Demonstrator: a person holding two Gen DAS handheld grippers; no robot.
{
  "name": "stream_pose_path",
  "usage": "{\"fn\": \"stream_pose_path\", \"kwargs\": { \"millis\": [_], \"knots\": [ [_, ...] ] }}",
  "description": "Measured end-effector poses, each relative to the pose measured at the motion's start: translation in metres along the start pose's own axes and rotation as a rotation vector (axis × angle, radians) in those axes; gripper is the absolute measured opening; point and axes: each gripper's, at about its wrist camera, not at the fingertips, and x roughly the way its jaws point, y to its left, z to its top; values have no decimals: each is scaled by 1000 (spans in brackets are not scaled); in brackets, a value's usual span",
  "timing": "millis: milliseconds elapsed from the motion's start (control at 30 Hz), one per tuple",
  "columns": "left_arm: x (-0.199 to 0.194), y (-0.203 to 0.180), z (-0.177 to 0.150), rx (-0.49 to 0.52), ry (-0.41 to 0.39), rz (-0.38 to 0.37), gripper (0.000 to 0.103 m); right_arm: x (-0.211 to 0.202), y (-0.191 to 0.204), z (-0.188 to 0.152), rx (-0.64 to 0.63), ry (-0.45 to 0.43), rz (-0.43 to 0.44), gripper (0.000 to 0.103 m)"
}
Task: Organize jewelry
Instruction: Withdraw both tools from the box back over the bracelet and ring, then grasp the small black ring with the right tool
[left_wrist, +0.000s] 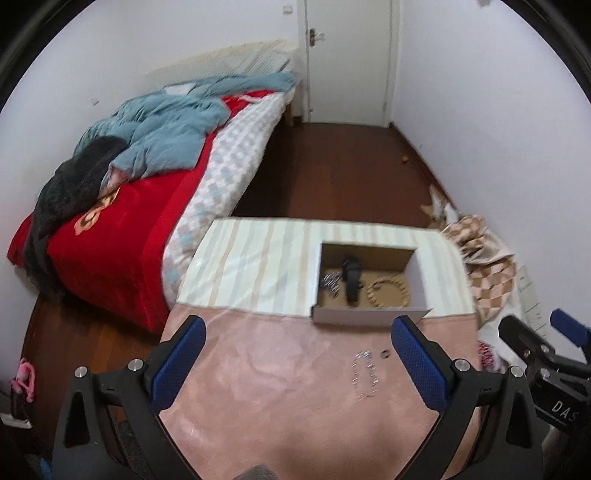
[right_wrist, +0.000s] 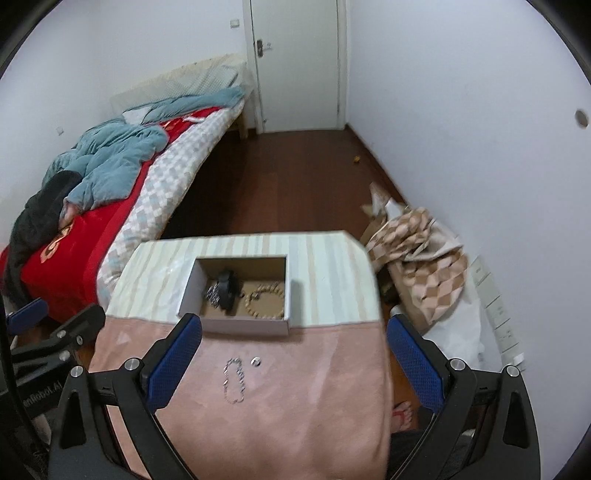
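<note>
We see a bed with a red cover, a blue quilt and dark clothing filling the room's left side, a white door at the far end, and dark wood floor between them. A checkered cloth is heaped off the table's right edge, against the wall. The table in front of us wears a pink cloth on its near part and a striped cloth over its far part. An open cardboard box sits on the striped part with its near wall at the seam, closer to the right edge in the left wrist view. Inside it lie a black item at the middle, a beaded bracelet toward the right wall and a small silvery piece toward the left wall. On the pink cloth, just short of the box, a silver chain lies in a long loop, with a small ring just beside its far end. Nothing stands between them and us. Our left gripper hangs above the pink cloth with its blue-padded fingers spread wide, holding nothing, the chain near its right finger. Our right gripper is likewise spread wide and empty, the chain just inside its left finger.
</note>
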Motion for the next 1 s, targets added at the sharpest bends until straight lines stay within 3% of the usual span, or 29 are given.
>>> {"fn": "stream_pose_path", "kwargs": {
  "millis": [100, 167, 233, 433, 600, 667, 767, 833, 1000],
  "knots": [
    [38, 1, -19, 11, 71, 73, 103, 44, -6, -24, 25, 77, 54, 101],
    [68, 3, -32, 14, 135, 105, 103, 80, -7, -41, 24, 135, 86, 93],
    [96, 4, -44, 14, 205, 114, 103, 120, -4, -57, 14, 209, 115, 60],
    [150, 10, -69, -3, 344, 120, 103, 187, 14, -81, -52, 255, 143, 56],
    [168, 14, -75, -5, 382, 124, 103, 212, 31, -86, -92, 262, 144, 55],
    [172, 15, -76, -5, 390, 122, 103, 220, 38, -88, -118, 272, 127, 48],
    [173, 15, -78, -4, 394, 111, 103, 225, 44, -95, -158, 261, 94, 31],
    [174, 12, -78, -5, 395, 96, 103, 224, 45, -97, -169, 244, 92, 12],
    [166, -10, -80, 3, 383, 14, 102, 211, 18, -95, -77, 230, 117, 12]
  ]
}}
